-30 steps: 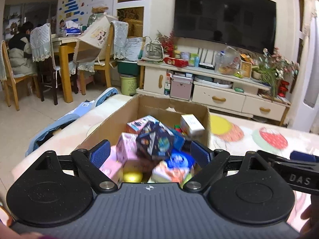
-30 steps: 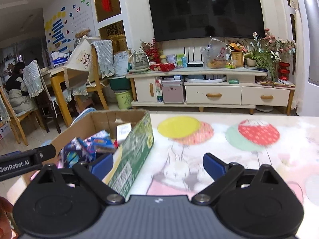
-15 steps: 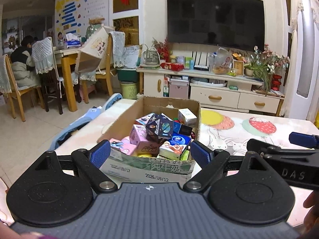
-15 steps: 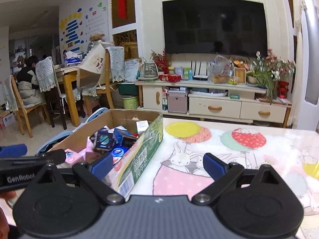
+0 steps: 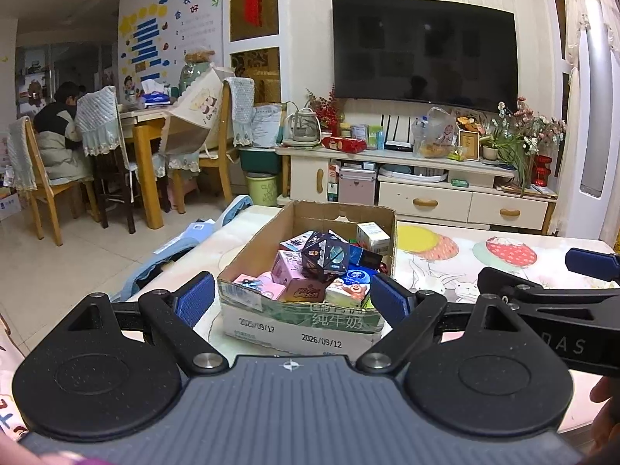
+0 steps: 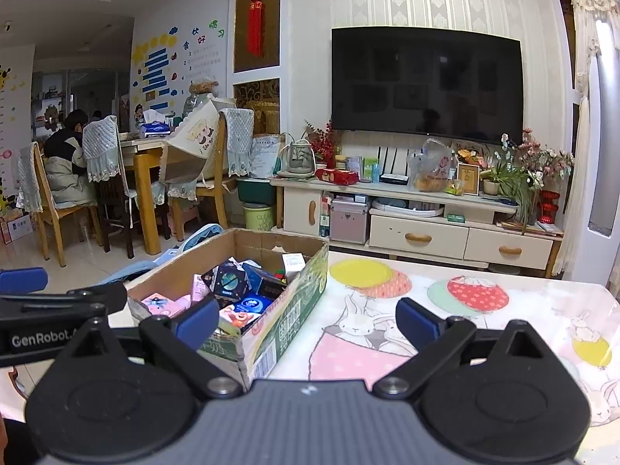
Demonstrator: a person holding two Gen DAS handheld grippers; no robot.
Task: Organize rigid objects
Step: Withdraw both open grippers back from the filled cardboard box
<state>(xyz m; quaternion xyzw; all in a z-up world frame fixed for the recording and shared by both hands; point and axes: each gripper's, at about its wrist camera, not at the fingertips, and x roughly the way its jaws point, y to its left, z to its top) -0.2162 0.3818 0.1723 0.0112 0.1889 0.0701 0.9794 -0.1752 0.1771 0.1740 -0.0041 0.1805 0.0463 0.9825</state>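
Note:
A cardboard milk carton box (image 5: pixel 310 321) stands on the table, filled with several small rigid items: a dark patterned cube (image 5: pixel 325 255), pink boxes (image 5: pixel 288 267), a blue tin (image 5: pixel 358 276) and a white box (image 5: pixel 372 234). My left gripper (image 5: pixel 291 301) is open and empty, just before the box's near wall. My right gripper (image 6: pixel 306 319) is open and empty, to the right of the box (image 6: pixel 286 321), above its near right corner. The dark cube (image 6: pixel 228 281) also shows in the right wrist view.
The table (image 6: pixel 484 310) has a cartoon-print cloth with rabbits. A blue cloth (image 5: pixel 182 248) hangs off the table's left side. A TV cabinet (image 6: pixel 418 228) stands behind; a dining table with chairs and a seated person (image 5: pixel 58 143) is at far left.
Both grippers have pulled back and up from the box. The box now looks smaller and its near printed wall shows in the left wrist view. Both stay open.

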